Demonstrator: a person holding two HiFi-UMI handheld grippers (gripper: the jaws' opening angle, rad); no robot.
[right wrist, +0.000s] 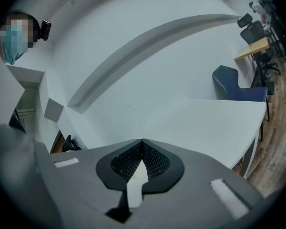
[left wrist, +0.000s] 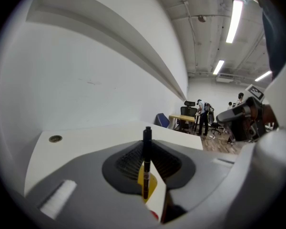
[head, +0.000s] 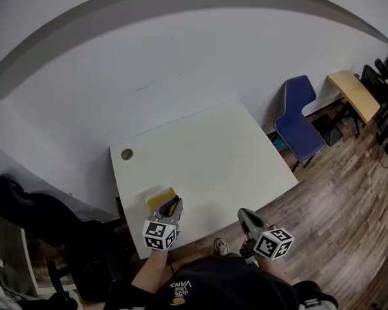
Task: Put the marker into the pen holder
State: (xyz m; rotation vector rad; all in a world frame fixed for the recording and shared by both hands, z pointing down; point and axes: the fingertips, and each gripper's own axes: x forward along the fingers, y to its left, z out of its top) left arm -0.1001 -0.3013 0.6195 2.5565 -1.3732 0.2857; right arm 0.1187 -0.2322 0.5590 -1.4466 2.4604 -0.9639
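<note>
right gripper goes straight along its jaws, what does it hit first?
Way looks free nearby: the right gripper, shut and empty, points over the table; the white wall likely comes first, depth unclear.

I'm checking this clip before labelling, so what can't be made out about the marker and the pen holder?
Marker lower end: in the left gripper view it overlaps the pen holder between the jaws; whether it's inside can't be told.
Marker in head view: covered by the left gripper.
Pen holder inside: head view, too small, partly covered by that gripper.
</note>
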